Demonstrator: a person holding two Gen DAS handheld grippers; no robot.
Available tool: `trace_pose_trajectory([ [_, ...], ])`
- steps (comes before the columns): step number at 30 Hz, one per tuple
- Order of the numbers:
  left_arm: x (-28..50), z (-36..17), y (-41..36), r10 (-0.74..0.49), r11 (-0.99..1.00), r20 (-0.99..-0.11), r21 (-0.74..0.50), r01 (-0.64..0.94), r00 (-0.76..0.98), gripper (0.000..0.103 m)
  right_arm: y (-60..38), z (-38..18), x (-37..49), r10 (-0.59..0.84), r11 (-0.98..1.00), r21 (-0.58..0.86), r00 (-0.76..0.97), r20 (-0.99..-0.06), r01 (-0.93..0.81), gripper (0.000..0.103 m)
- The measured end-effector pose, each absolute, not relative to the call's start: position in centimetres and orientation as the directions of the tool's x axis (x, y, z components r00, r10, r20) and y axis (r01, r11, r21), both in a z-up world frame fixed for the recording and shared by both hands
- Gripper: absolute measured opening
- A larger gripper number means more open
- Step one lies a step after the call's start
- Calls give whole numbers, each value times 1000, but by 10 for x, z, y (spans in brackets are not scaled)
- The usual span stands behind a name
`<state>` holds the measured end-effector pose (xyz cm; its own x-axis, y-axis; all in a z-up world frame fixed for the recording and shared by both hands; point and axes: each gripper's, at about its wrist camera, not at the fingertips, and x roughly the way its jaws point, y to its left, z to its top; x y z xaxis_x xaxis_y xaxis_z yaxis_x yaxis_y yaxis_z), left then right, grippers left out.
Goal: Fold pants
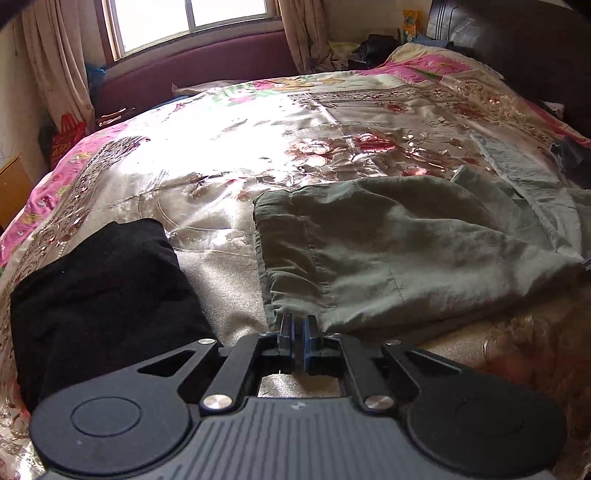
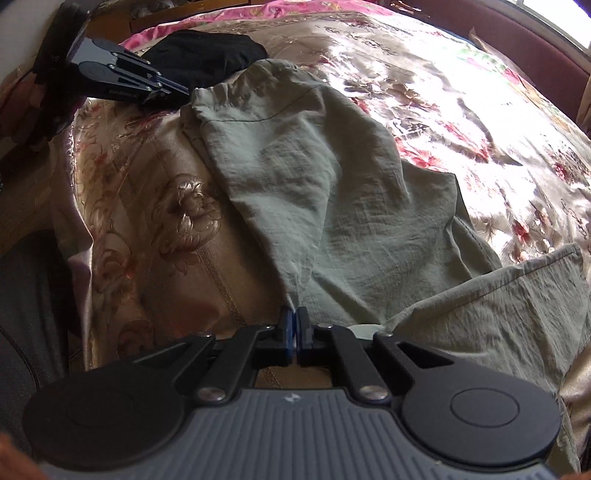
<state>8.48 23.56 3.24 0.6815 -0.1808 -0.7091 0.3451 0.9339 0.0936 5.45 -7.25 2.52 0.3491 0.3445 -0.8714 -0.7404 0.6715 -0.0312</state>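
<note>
The left tool (image 1: 297, 325) is pinched tight on the near edge of the green pants (image 1: 406, 236), right by the bunched waistband. The right tool (image 2: 294, 319) is clenched too, and it holds a fold of the same pants (image 2: 332, 192) at their near side. The pants lie wrinkled on the bed (image 1: 229, 147), spread across a shiny bedspread (image 2: 424, 74) with red flowers. From the right wrist view, one pant leg (image 2: 498, 306) is folded back and lies to the right. Just beside the pants, on their left, sits a black cloth (image 1: 103, 295) in a soft heap. It does not touch the pants in the left view. Farther back, sun makes the bedspread glow. Behind the bed is a purple headboard (image 1: 207, 62), and then a window (image 1: 192, 18) with curtains (image 1: 55, 66).
</note>
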Motion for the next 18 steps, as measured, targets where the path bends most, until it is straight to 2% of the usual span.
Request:
trace_pose_trajectory([
  [4, 93, 31, 233, -204, 920, -715, 94, 381, 668, 46, -76, 26, 63, 331, 694, -24, 349, -877, -720, 4],
  [7, 98, 22, 234, -204, 914, -725, 99, 393, 657, 58, -78, 23, 67, 331, 710, -3, 337, -882, -704, 4],
  [10, 103, 16, 238, -211, 920, -732, 76, 385, 648, 61, -76, 21, 68, 321, 711, -8, 335, -886, -703, 5],
  [12, 103, 14, 238, -226, 923, -725, 55, 381, 650, 60, -76, 20, 68, 318, 710, -7, 329, -889, -705, 5],
  [14, 102, 15, 234, -238, 917, -722, 53, 395, 649, 46, -74, 19, 69, 309, 709, -15, 330, -892, -705, 5],
  [15, 101, 15, 233, -232, 918, -723, 59, 392, 651, 35, -73, 19, 70, 307, 709, -16, 329, -893, -705, 5],
  [18, 98, 18, 239, -229, 924, -721, 51, 379, 654, 26, -74, 23, 69, 312, 708, -12, 329, -891, -706, 4],
])
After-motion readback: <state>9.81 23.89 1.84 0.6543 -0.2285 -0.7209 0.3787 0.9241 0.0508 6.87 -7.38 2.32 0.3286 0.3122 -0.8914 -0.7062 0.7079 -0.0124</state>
